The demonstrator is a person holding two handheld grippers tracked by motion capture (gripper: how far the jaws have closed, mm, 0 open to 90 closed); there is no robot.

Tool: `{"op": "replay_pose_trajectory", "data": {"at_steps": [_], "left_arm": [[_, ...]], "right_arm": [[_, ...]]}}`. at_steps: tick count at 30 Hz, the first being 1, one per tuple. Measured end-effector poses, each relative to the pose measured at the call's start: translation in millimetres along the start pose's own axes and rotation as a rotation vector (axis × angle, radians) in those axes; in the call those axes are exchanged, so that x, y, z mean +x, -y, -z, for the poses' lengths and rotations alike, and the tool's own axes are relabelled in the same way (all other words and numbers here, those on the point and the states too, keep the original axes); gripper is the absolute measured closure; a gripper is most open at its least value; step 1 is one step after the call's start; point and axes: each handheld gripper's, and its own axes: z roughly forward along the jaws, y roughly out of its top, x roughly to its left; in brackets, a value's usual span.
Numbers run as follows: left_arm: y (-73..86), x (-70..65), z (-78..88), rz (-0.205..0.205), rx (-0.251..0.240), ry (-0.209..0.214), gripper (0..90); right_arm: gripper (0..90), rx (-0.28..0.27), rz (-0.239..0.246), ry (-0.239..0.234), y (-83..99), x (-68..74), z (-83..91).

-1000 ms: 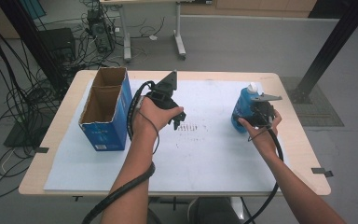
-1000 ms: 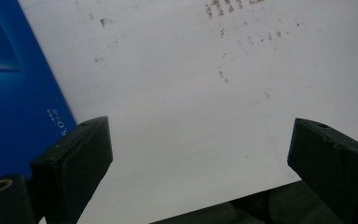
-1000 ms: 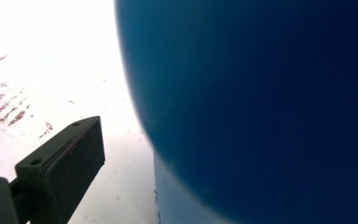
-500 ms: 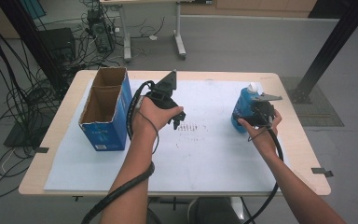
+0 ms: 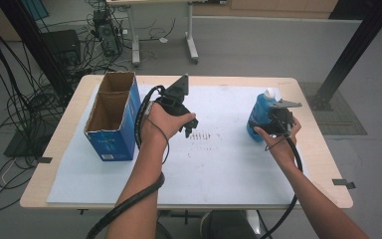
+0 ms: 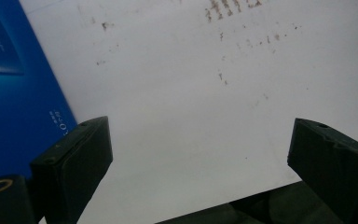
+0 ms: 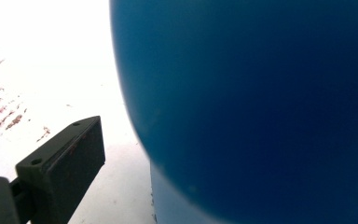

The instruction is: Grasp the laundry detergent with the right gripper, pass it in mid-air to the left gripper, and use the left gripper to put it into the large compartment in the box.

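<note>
A blue bottle (image 5: 258, 118) with a white cap stands upright at the right of the white sheet. My right gripper (image 5: 274, 122) is held up against its near side. In the right gripper view the bottle (image 7: 261, 102) looms very close, and one finger (image 7: 67, 156) stands apart from its left flank with a gap; the other finger is hidden behind the bottle. My left gripper (image 5: 189, 128) hovers over the middle of the sheet, tilted down. In its own view the left gripper (image 6: 200, 161) is wide open with nothing between its fingers.
An open blue cardboard box (image 5: 110, 118) stands at the left of the white sheet (image 5: 219, 164), and its blue side (image 6: 14, 93) is close to my left gripper. Scuff marks (image 5: 206, 135) dot the sheet's middle. Cables and a desk frame lie on the floor beyond the table.
</note>
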Motion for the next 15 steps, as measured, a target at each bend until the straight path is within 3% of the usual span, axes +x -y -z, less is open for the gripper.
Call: {"op": "replay_pose_trajectory", "data": {"at_steps": [15], "left_arm": [[0.6,-0.8,-1.1,-0.002,0.004,0.002,7.0]], "right_arm": [[3.0,0.005,-0.009,-0.007,0.3,-1.5,-1.1]]}}
